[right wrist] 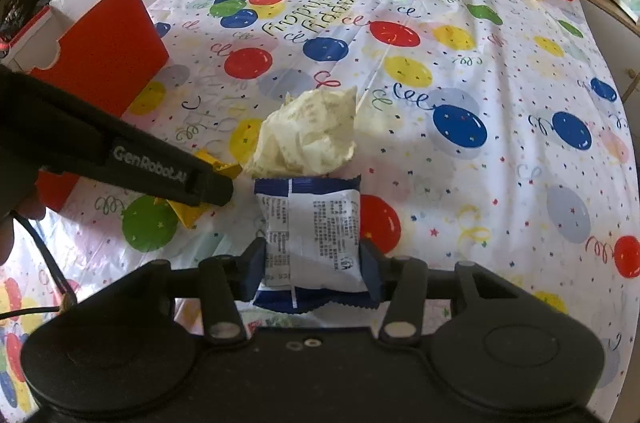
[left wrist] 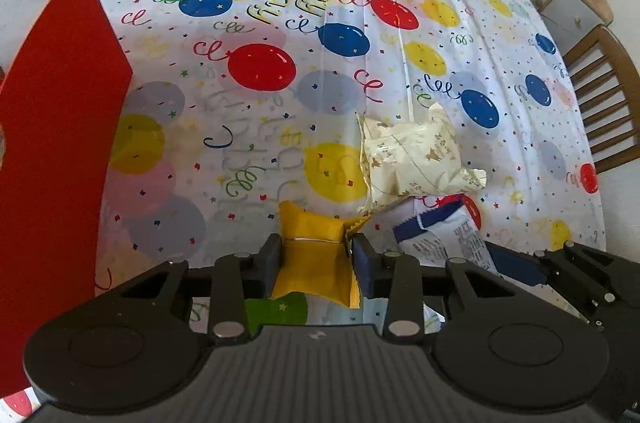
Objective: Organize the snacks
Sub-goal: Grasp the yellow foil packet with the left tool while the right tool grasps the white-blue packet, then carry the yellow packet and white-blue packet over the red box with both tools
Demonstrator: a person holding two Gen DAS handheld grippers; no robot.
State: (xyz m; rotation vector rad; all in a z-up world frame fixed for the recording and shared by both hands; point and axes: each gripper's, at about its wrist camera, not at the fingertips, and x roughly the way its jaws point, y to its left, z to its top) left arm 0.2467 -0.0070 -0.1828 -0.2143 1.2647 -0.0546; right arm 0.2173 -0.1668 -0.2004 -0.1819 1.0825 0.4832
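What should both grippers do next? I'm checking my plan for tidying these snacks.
Probably lift both packets and carry them toward the red box. The left gripper is clamped on the yellow packet, the right gripper on the blue-and-white packet, and the box stands open at the left. The cream packet lies loose for later.

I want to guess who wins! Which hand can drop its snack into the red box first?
Probably the left. Its gripper pinches the yellow packet right beside the red box. The right gripper clamps the blue-and-white packet farther from the box, with the left gripper in between.
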